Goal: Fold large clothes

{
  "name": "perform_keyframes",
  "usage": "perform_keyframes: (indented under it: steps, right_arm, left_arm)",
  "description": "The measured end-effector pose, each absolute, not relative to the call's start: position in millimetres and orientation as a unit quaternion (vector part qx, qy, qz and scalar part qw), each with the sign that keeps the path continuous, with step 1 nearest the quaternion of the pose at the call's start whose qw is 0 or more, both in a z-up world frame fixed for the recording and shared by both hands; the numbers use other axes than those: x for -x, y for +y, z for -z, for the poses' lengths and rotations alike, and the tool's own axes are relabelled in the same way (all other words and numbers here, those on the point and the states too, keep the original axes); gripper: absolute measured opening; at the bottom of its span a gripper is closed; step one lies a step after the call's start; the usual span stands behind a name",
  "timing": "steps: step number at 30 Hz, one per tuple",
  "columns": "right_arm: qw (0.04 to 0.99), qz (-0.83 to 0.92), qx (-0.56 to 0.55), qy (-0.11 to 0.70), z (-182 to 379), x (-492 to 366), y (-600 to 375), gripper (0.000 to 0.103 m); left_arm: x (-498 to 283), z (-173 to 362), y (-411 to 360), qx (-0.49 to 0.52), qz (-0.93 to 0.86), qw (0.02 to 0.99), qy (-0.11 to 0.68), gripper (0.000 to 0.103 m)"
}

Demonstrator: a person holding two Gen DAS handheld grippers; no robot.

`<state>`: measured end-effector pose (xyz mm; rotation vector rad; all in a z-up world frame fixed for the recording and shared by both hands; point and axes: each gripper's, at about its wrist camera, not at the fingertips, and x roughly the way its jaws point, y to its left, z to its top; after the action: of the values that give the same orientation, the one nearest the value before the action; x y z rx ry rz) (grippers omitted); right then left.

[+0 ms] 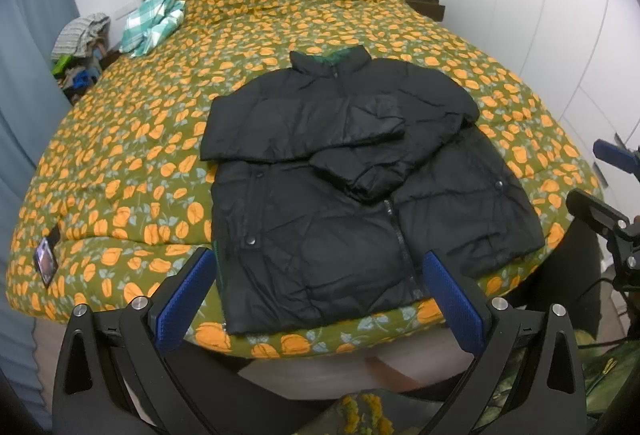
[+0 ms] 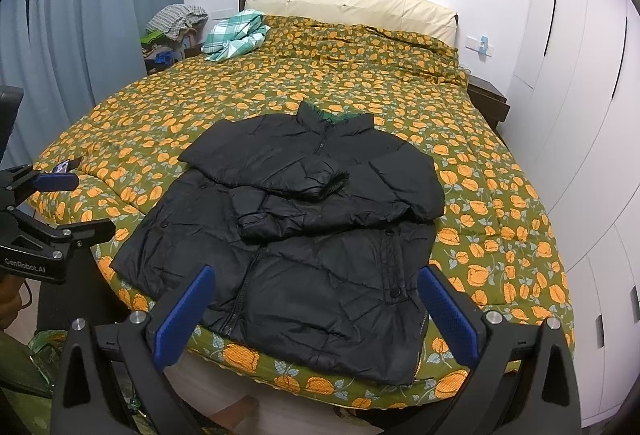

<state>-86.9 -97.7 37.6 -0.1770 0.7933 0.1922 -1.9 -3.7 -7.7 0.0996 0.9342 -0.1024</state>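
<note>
Nearby, a checked cloth (image 1: 154, 21) and phone (image 1: 46, 260) flank the jacket (image 1: 340, 195).

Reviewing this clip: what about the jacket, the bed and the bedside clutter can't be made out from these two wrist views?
- Black jacket: its back and the chest under the folded sleeves, in both views; the jacket itself covers them.
- Small dark object on the bedspread: too small to identify.
- Clutter pile beside the bed: items overlap, too small to sort.
- Floor at the bed's foot: blocked by the open left gripper and right gripper.

Jacket (image 1: 340, 195) on bed (image 1: 140, 155) — sleeves across chest
</note>
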Motion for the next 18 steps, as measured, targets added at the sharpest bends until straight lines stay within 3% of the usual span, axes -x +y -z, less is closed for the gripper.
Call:
perform_keyframes:
  steps: [18]
  right_arm:
    - [0.913,-0.095,0.089,0.385,-35.6,89.0,-92.1,0.103]
  left_arm:
    - [1.9,6.6,-2.7,-0.046,0.051,0.889,0.453,0.103]
